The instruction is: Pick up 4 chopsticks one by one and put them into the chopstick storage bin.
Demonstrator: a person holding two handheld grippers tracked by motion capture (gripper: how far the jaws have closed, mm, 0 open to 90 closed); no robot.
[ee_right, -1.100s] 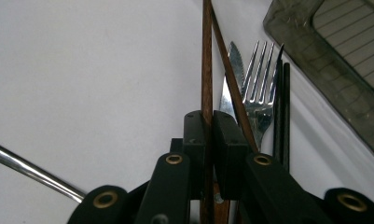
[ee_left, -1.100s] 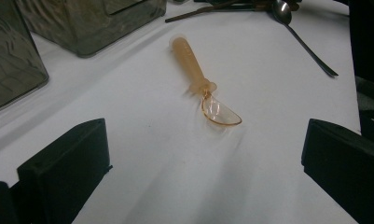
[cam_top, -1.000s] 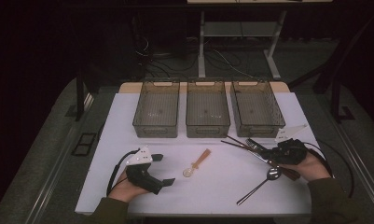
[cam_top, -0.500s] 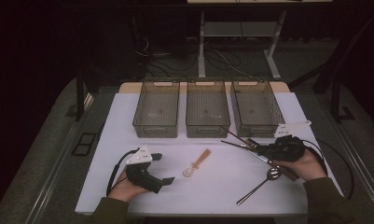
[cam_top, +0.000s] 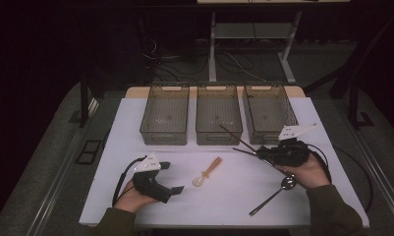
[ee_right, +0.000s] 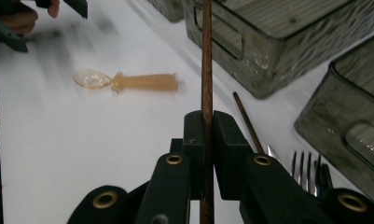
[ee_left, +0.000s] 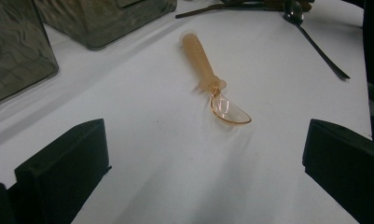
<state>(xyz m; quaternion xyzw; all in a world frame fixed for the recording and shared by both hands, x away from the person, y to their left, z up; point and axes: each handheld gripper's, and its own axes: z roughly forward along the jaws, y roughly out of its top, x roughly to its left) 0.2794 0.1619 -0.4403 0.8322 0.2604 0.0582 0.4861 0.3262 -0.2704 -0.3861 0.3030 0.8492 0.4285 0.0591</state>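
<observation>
Your right gripper (cam_top: 263,155) sits at the right of the white table (cam_top: 135,128), just in front of the right bin (cam_top: 268,112), your hand behind it with the wrist low; its jaws are clamped on a single brown chopstick (ee_right: 206,56), which runs straight up between the pads in the right gripper view and slants toward the middle bin (cam_top: 218,114) in the high view; a second chopstick (ee_right: 248,122) and a fork (ee_right: 306,169) lie on the table just beside the jaws; a dark metal spoon (cam_top: 275,193) lies near your right wrist; your left gripper (cam_top: 171,178) rests on the table at the left, hand beneath it, jaws spread wide and gripping nothing, aimed at the orange plastic spoon (ee_left: 212,86) lying flat between your hands; I can read no writing anywhere.
</observation>
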